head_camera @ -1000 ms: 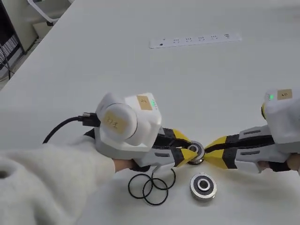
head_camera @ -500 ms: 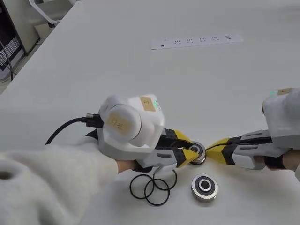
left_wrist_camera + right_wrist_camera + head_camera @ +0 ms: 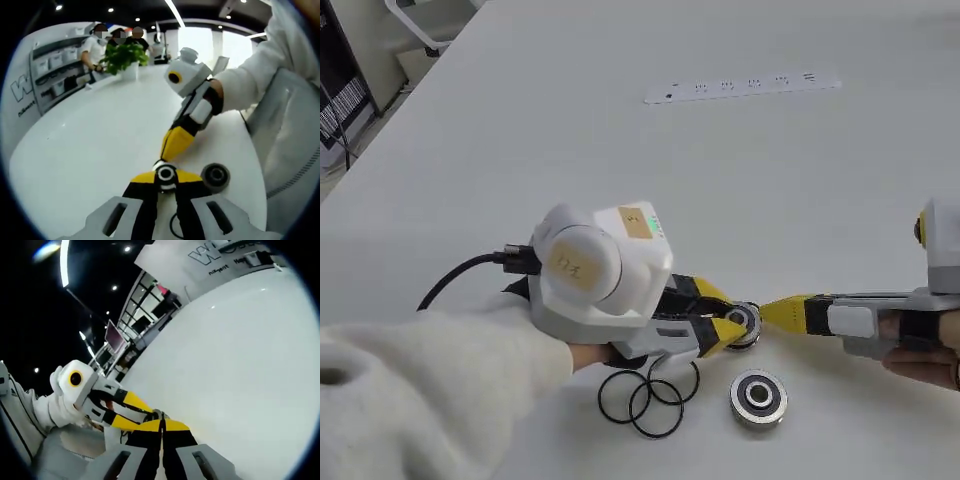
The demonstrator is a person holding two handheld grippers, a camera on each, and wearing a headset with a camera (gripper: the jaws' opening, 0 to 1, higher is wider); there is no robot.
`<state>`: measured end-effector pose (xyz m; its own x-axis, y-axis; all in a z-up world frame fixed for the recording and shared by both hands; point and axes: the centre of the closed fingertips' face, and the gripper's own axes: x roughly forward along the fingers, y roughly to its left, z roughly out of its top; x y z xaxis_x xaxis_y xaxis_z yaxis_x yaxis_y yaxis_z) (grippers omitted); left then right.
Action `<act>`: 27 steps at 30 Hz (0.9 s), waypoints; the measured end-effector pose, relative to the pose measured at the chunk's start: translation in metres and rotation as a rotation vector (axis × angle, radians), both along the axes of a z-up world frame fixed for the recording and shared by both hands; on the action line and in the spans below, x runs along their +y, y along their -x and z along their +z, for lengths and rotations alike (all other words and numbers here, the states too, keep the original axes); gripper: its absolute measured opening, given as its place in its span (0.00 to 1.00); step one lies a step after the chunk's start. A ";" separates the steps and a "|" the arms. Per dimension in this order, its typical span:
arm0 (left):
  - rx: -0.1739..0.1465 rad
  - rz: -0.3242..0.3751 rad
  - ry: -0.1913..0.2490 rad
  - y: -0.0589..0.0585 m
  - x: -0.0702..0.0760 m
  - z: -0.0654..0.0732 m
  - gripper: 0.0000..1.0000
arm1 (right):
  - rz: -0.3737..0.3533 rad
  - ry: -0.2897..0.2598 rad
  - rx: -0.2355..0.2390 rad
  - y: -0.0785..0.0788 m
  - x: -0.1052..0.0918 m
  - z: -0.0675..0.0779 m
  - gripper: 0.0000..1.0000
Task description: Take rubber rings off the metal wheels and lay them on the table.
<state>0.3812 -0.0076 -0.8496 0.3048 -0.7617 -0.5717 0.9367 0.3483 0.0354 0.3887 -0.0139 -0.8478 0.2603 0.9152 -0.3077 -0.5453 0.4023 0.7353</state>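
Note:
My left gripper [image 3: 733, 327] is shut on a small metal wheel [image 3: 743, 320] just above the table; the left gripper view shows that wheel [image 3: 166, 174] clamped between the yellow jaws. From the right, my right gripper [image 3: 767, 312] reaches in. Its jaws are pressed together at the wheel's rim, pinching the black rubber ring there, of which little shows. A second wheel [image 3: 758, 397] lies flat in front. Three loose black rubber rings [image 3: 642, 395] lie overlapping under the left gripper.
A white power strip [image 3: 742, 87] lies at the far side of the white table [image 3: 570, 150]. The left gripper's black cable [image 3: 460, 275] trails off to the left. People and a potted plant [image 3: 122, 57] stand beyond the table.
The right gripper's body has drawn back to the right and its jaws have closed to a narrow point at the wheel. The left gripper has kept its hold on the wheel.

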 end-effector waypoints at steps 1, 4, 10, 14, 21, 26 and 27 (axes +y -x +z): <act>0.000 0.000 0.000 0.000 0.000 0.000 0.13 | -0.006 0.043 -0.018 -0.002 -0.001 -0.005 0.00; 0.001 -0.001 0.004 0.000 0.000 0.000 0.13 | -0.006 0.042 -0.012 0.000 -0.001 -0.004 0.00; 0.005 0.000 0.014 0.000 0.000 0.000 0.13 | -0.006 0.036 0.008 0.000 0.000 -0.003 0.00; 0.013 0.010 0.021 0.000 0.000 0.000 0.13 | -0.007 0.036 0.015 0.000 -0.001 -0.002 0.00; 0.010 0.004 0.020 0.000 0.000 0.000 0.13 | 0.006 0.036 0.012 0.001 0.000 0.001 0.00; 0.007 0.003 0.018 0.000 -0.001 0.000 0.13 | 0.021 0.036 0.005 0.003 0.003 0.003 0.00; 0.006 0.004 0.018 0.000 -0.001 0.000 0.13 | 0.025 0.039 0.001 0.004 0.003 0.004 0.00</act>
